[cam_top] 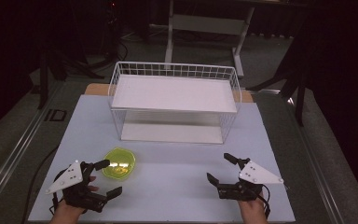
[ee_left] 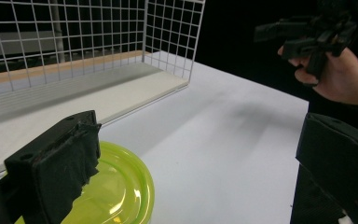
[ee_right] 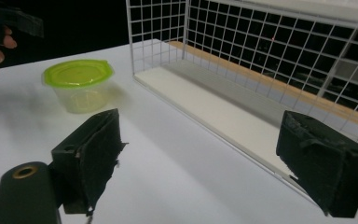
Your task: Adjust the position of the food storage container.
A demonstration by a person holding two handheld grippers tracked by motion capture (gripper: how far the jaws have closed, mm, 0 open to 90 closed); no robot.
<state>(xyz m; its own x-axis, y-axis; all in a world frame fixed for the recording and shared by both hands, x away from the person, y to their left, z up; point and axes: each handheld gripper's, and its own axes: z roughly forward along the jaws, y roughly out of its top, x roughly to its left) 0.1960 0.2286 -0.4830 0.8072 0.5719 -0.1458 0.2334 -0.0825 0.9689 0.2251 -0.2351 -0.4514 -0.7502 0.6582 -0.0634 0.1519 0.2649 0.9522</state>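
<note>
My left gripper (cam_top: 108, 178), lower left of frame: jaws wide apart, empty, flanking green-lidded container (cam_top: 119, 163). My right gripper (cam_top: 222, 169), lower right: jaws wide apart, empty, above worktop (cam_top: 177, 186).

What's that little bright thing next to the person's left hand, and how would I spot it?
Find the big white wire rack at the back of the white table. In front of its left end, beside the left gripper, stands a small clear plastic tub with a lime-green lid. It is the one brightly coloured thing on the table.
</note>
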